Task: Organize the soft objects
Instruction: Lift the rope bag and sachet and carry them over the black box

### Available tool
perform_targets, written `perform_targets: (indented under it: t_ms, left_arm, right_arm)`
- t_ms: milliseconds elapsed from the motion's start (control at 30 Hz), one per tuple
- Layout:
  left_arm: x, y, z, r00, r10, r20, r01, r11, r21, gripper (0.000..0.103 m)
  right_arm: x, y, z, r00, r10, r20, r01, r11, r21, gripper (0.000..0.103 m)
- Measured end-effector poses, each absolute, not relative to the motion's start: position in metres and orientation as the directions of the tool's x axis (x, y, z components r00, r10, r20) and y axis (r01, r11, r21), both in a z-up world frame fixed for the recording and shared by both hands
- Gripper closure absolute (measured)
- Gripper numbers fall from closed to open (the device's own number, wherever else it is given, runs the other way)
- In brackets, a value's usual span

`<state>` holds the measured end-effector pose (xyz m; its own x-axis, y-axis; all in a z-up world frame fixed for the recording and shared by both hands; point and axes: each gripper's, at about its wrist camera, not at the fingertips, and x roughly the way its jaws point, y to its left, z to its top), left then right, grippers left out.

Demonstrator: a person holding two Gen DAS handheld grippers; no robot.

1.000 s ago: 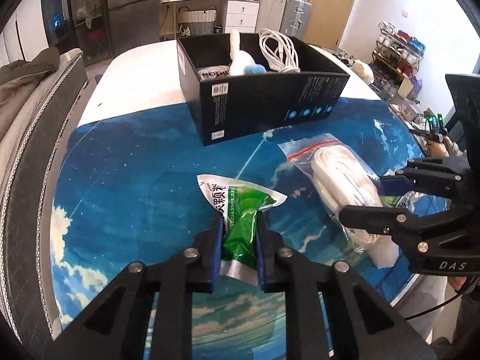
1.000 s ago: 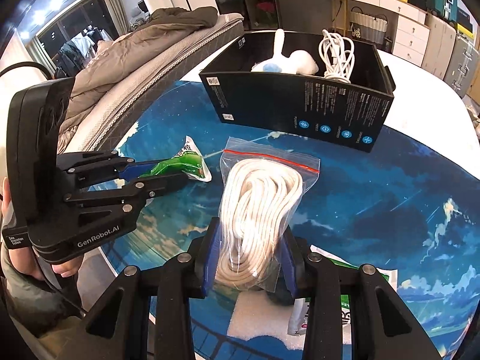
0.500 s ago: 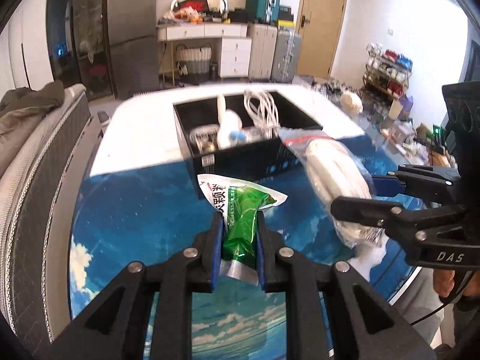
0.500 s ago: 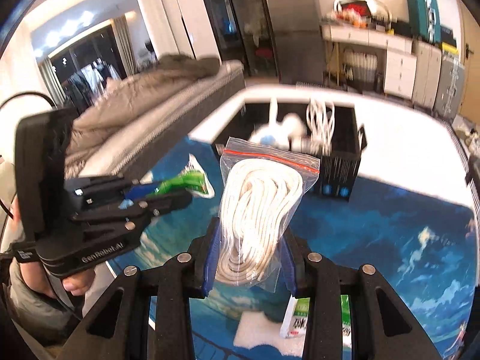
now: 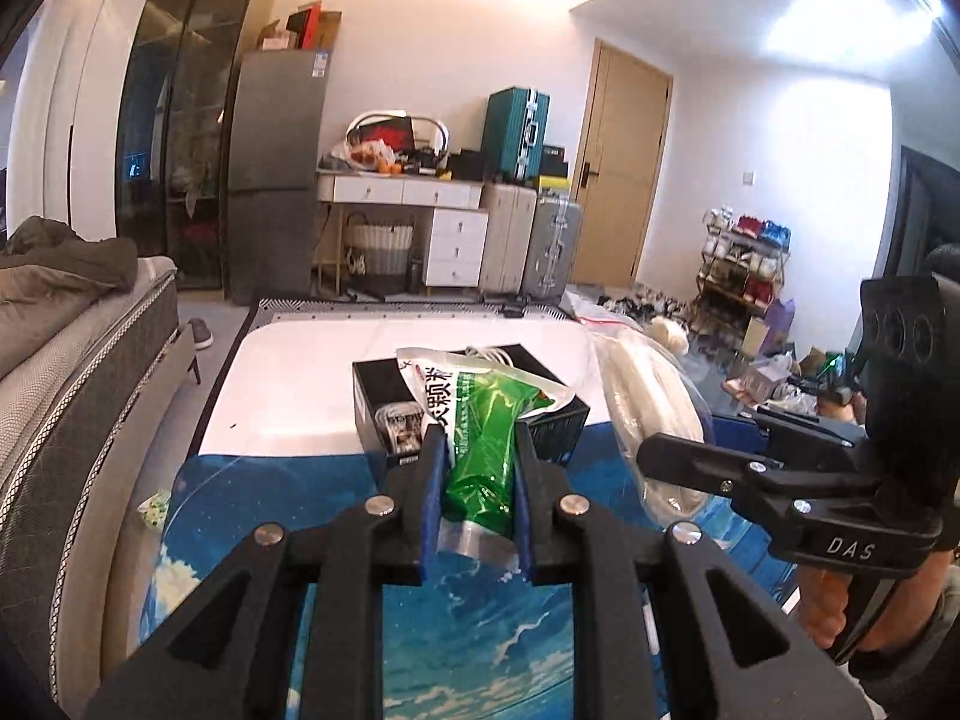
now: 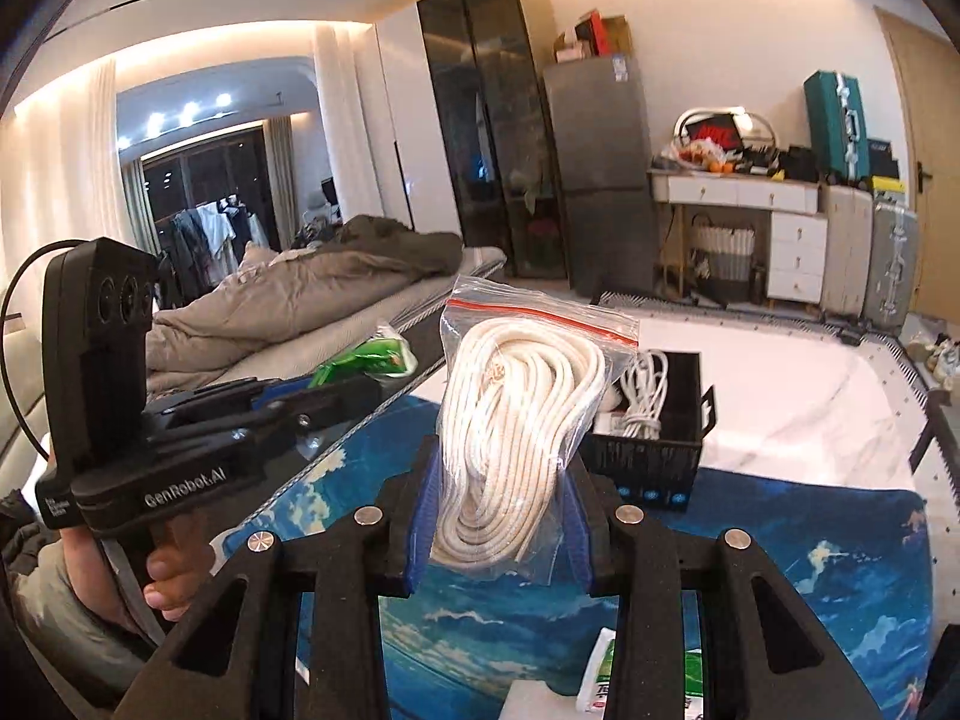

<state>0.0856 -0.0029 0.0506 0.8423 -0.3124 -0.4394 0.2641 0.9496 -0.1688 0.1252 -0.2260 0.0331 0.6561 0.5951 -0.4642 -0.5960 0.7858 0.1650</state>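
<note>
My left gripper [image 5: 477, 468] is shut on a green snack packet [image 5: 483, 438] and holds it in the air above the blue mat, in front of the black box [image 5: 384, 402]. My right gripper [image 6: 498, 480] is shut on a clear zip bag of white rope [image 6: 516, 414], also lifted. The bag shows in the left wrist view [image 5: 651, 408] to the right of the packet. The black box [image 6: 660, 450] holds a white cable [image 6: 645, 384] and other items, mostly hidden behind the held things.
The blue sky-print mat [image 5: 480, 630] covers the near part of the white table [image 5: 312, 384]. A white pad and a green-white packet [image 6: 606, 678] lie on the mat near me. A bed [image 5: 60, 348] stands to the left.
Both grippers have risen well above the table with their loads, and the views have tilted up to show the room. The box looks smaller and farther below.
</note>
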Motion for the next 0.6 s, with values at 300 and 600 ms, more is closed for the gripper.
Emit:
perform_targets:
  t_ms: [300, 600]
  left_arm:
    - [0.084, 0.004, 0.058, 0.86, -0.311, -0.406, 0.266, 0.95, -0.164, 0.085]
    - [0.094, 0.001, 0.077, 0.872, -0.322, -0.369, 0.283, 0.946, -0.156, 0.085]
  right_arm:
    - [0.111, -0.232, 0.048, 0.706, 0.583, -0.403, -0.589, 0.799, 0.123, 0.067]
    - [0.128, -0.229, 0.064, 0.724, 0.583, -0.368, -0.591, 0.8, 0.105, 0.067]
